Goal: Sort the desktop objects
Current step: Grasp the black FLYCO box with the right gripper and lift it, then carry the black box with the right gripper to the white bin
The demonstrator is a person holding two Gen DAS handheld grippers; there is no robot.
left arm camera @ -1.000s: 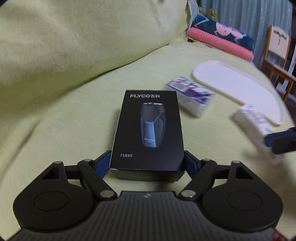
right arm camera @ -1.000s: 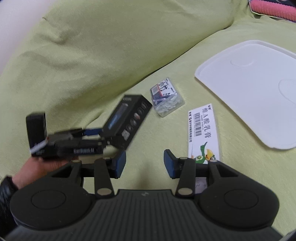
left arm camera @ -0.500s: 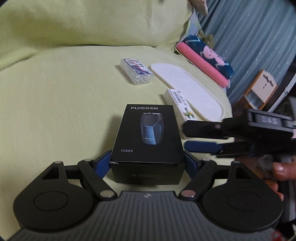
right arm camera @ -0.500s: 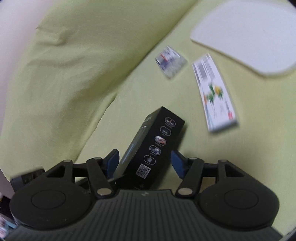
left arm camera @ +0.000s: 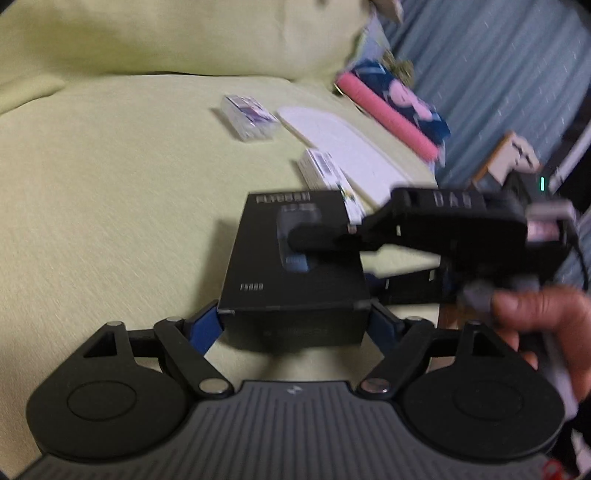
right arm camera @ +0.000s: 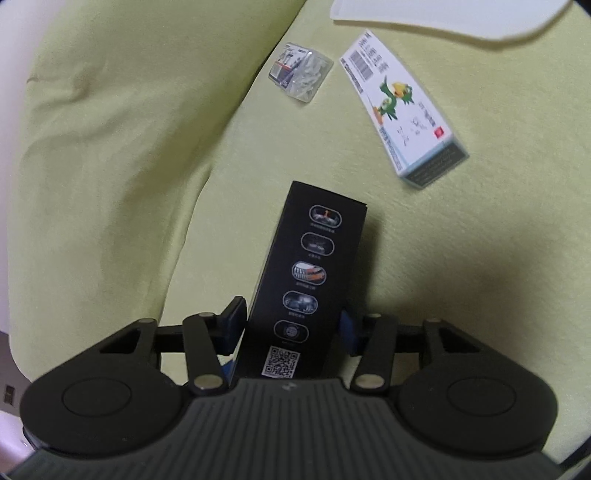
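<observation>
My left gripper [left arm camera: 293, 325] is shut on the near end of a black shaver box [left arm camera: 295, 266], held above the green sofa. My right gripper [right arm camera: 291, 325] straddles the same box [right arm camera: 306, 273] across its narrow side, its blue pads close to or touching the faces. In the left wrist view the right gripper [left arm camera: 461, 229] reaches in from the right over the box top. A white medicine box with a green bird [right arm camera: 402, 107] and a clear pack of small parts [right arm camera: 301, 75] lie on the cushion beyond.
A white tray [right arm camera: 443, 18] lies on the seat at the far right, also in the left wrist view [left arm camera: 351, 147]. A pink and blue cushion [left arm camera: 391, 107] lies beyond it. The sofa backrest [right arm camera: 129, 110] rises at the left.
The right gripper has moved in over the black box and now has it between its fingers. The left gripper still holds the box, lifted and turned toward the tray side.
</observation>
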